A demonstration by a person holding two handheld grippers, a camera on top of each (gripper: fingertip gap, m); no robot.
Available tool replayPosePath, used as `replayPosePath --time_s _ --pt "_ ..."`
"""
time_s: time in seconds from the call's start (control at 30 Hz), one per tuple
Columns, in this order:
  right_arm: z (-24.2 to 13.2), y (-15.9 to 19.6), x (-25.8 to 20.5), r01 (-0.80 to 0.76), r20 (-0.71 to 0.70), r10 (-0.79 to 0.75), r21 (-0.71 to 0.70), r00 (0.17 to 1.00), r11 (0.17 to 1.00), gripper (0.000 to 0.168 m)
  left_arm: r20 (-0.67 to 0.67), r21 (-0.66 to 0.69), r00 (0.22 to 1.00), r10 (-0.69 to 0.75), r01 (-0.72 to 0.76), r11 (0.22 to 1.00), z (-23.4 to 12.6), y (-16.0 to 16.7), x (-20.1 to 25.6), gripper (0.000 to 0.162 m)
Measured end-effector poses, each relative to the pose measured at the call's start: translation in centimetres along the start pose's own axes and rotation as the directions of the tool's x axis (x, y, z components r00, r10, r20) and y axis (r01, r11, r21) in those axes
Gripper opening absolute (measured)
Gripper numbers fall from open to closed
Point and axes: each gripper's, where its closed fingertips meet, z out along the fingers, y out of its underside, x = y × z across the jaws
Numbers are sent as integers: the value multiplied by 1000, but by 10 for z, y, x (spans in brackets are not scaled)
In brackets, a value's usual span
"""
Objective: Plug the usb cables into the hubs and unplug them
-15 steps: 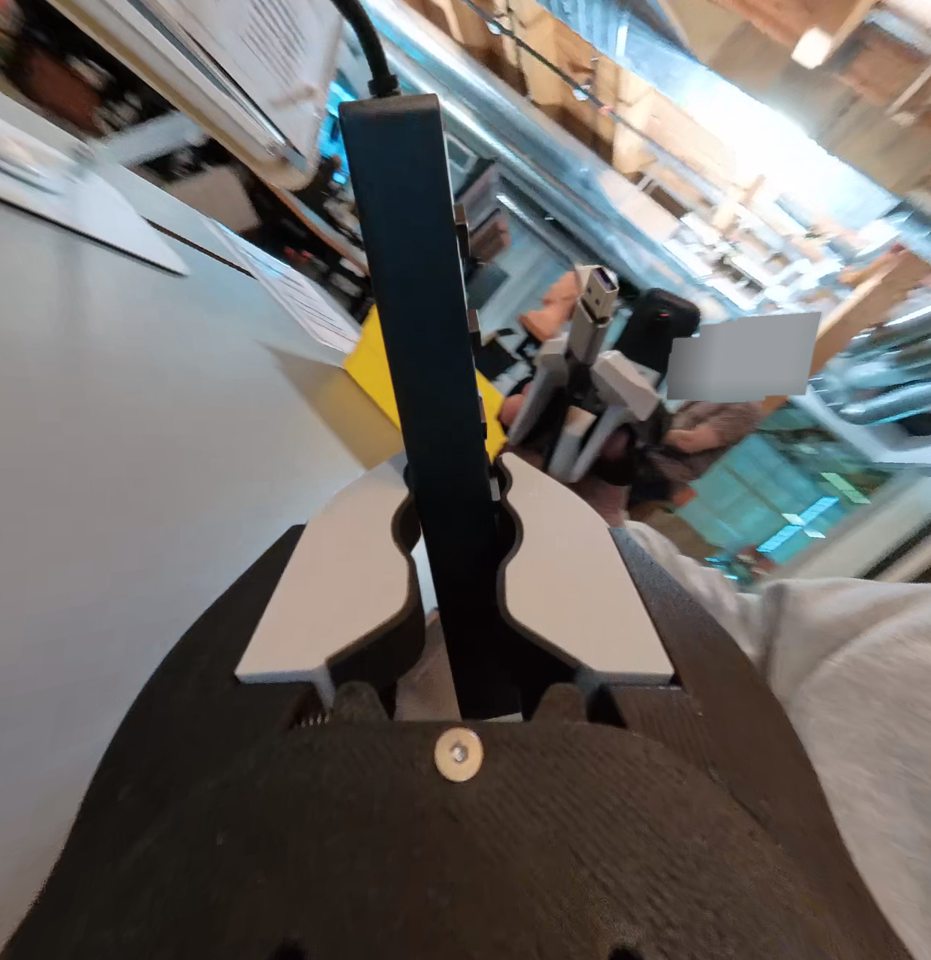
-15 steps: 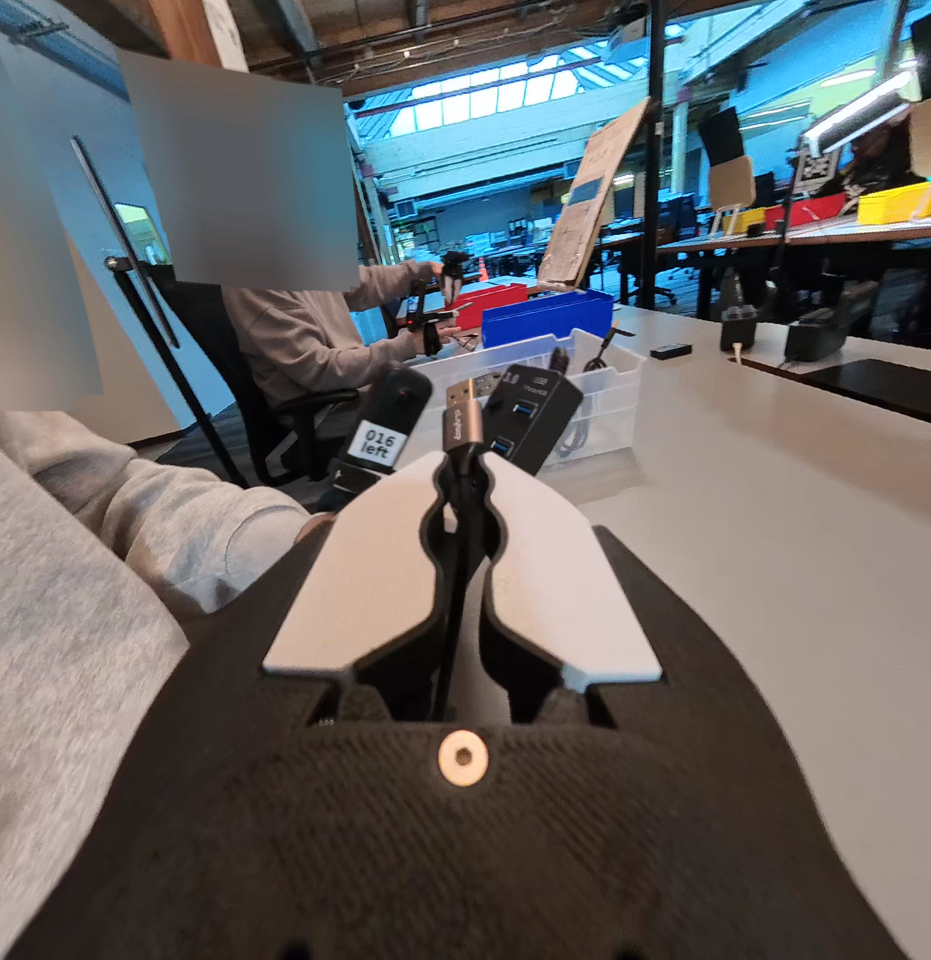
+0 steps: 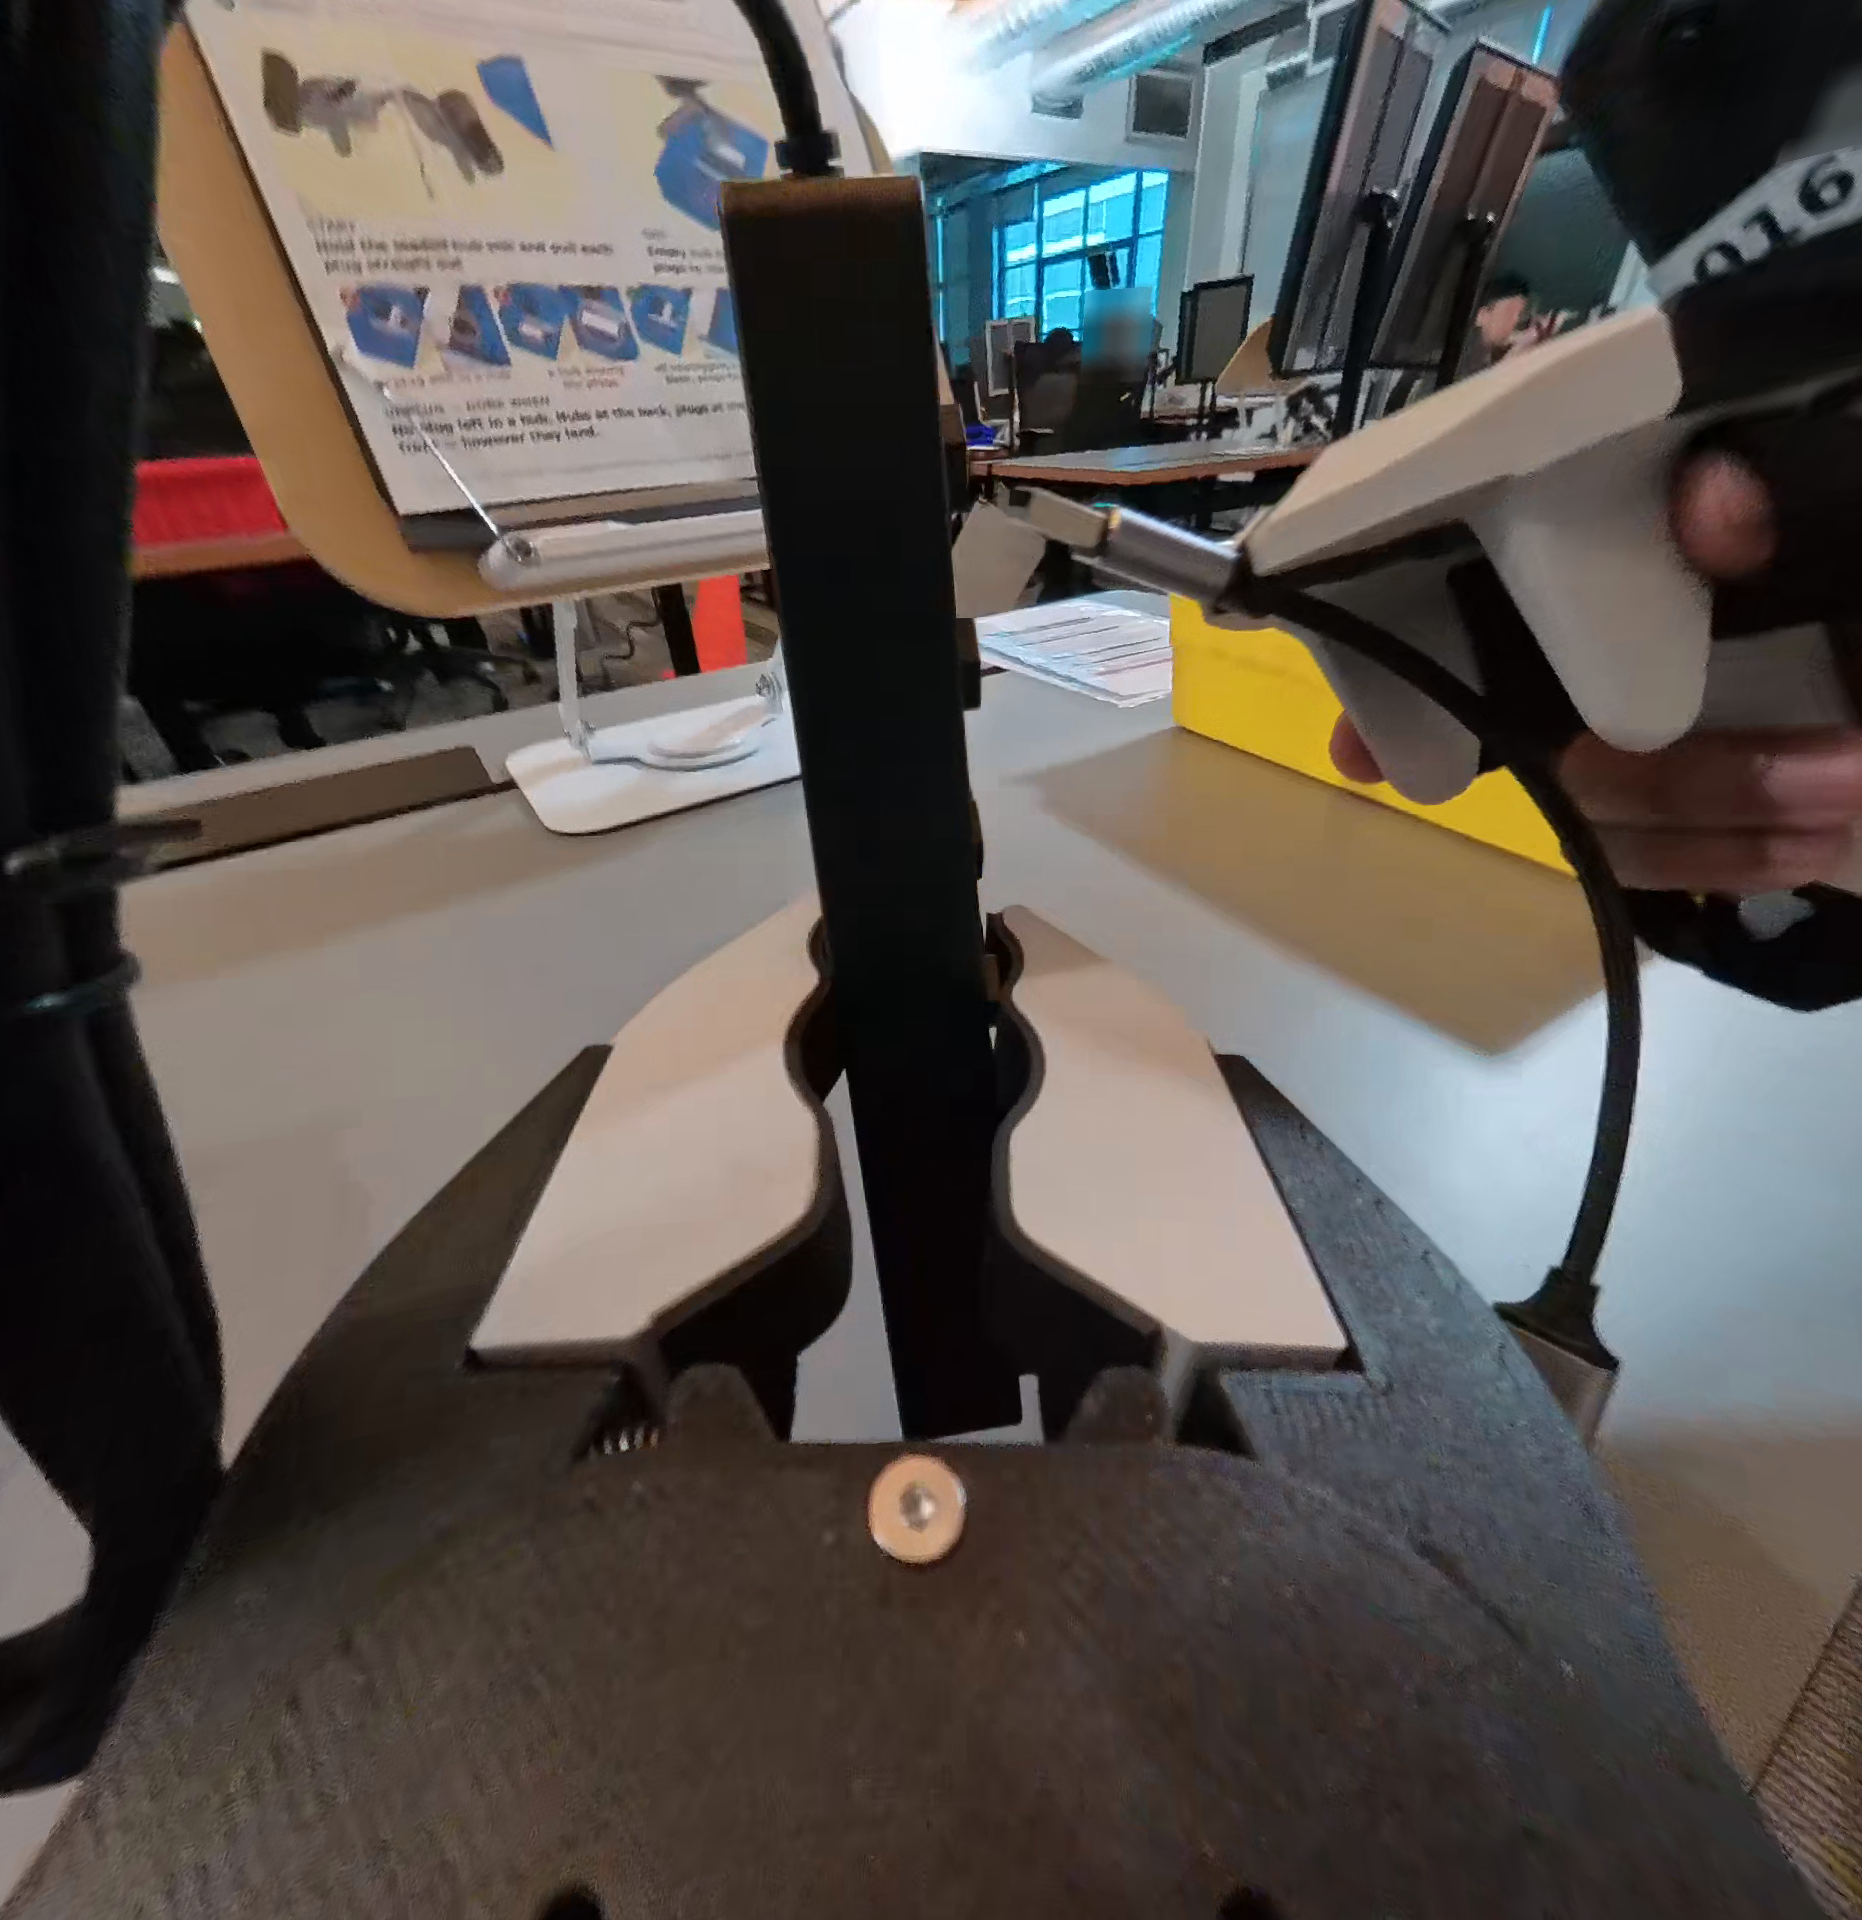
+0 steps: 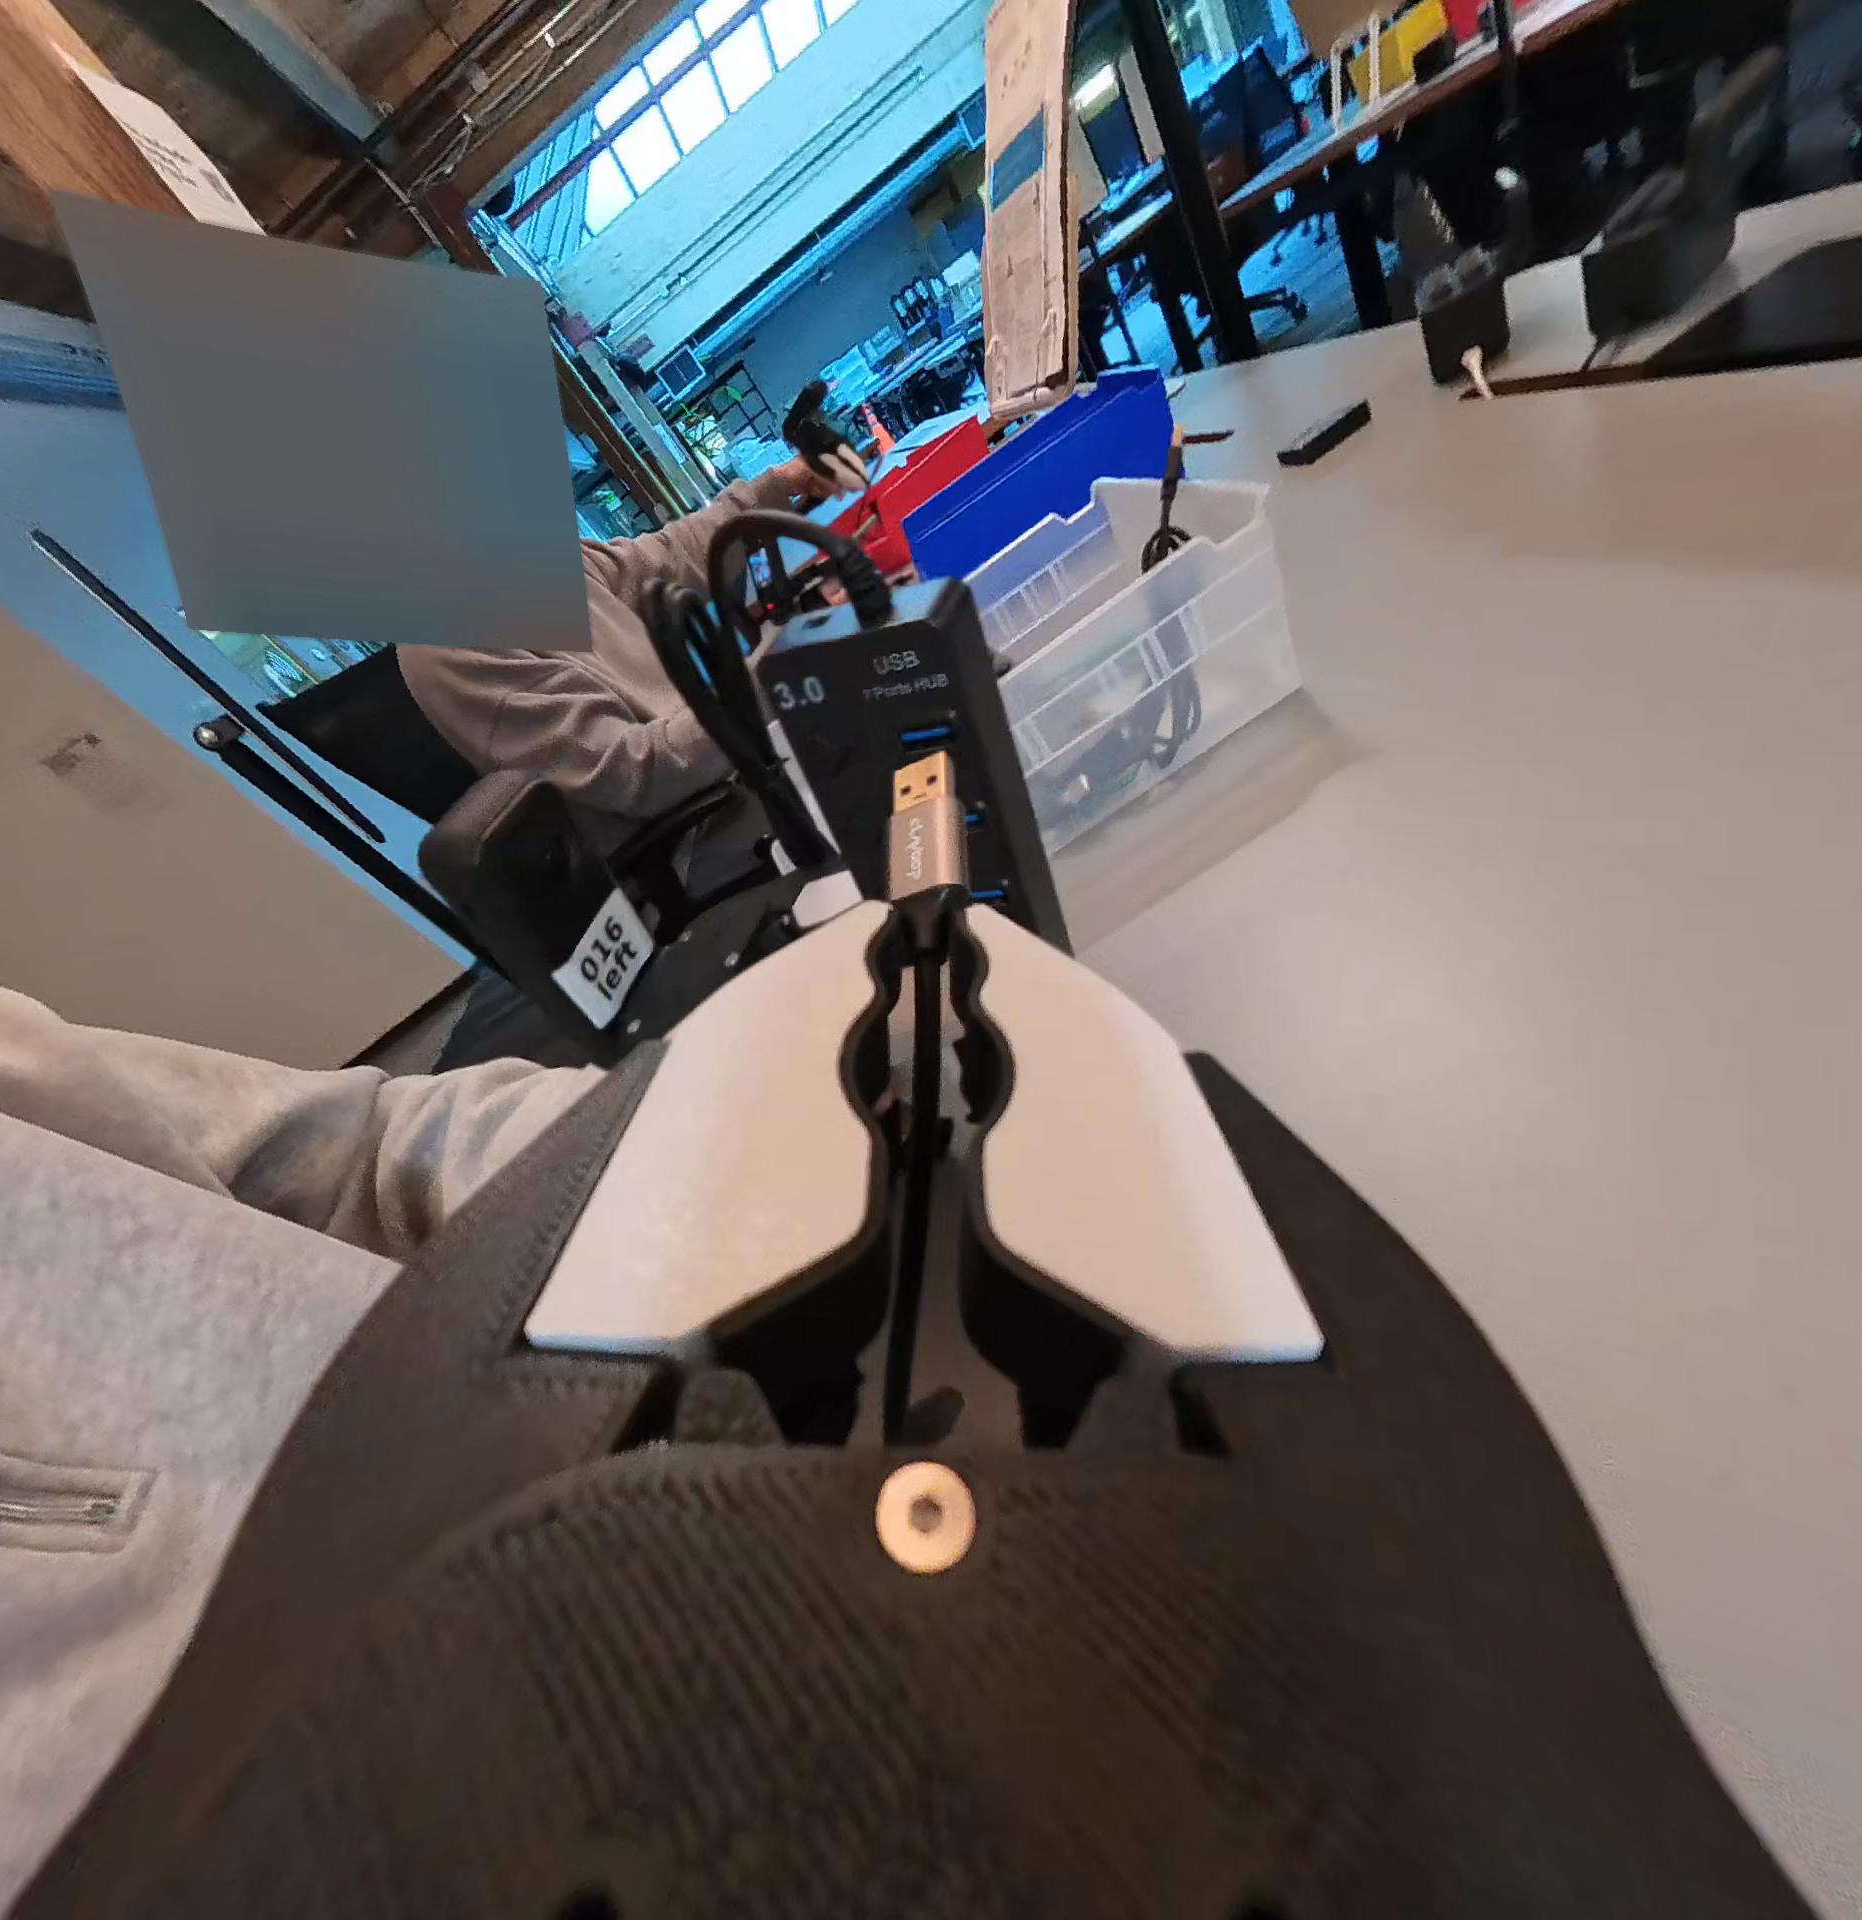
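My left gripper (image 3: 906, 940) is shut on a long black USB hub (image 3: 854, 644) and holds it upright above the grey table (image 3: 387, 987), its cord leaving at the top. My right gripper (image 4: 922, 920) is shut on a black USB cable just behind its grey metal plug (image 4: 925, 831). The plug's gold tip points at the hub's port face (image 4: 885, 717), close to the blue ports, apart from them. In the left wrist view the right gripper (image 3: 1233, 561) comes in from the right with the plug (image 3: 1103, 535) near the hub's right side.
A document stand (image 3: 491, 312) with a printed sheet stands behind the hub. A yellow bin (image 3: 1270, 686) sits on the table's right. A clear bin of cables (image 4: 1145, 634), a blue bin (image 4: 1052, 457) and a red bin (image 4: 927, 468) stand farther back. A seated person's sleeve (image 4: 553, 707) is beyond. The grippers' ends are close to 7 cm from one another.
The left gripper has swung the hub from a steep tilt to level and upright. The right gripper has brought the plug much closer to the hub's ports.
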Motion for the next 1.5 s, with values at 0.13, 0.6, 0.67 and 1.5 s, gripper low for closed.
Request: replayPosePath --time_s 0.13,0.6,0.67,1.5 --pt "0 3 0 -15 -14 15 -26 1000 1000 9 1 -9 999 40 -40 999 1 2 4 25" --pt "-2 5 -3 -103 -17 102 -51 995 993 9 73 -4 967 245 -245 969 0 2 -2 25" --pt "-2 5 -3 -106 -19 105 -57 994 993 9 85 -4 960 268 -269 963 0 1 -3 25" --pt "-4 5 -3 -130 13 131 -48 991 990 9 72 -3 918 390 -391 920 0 3 0 29"
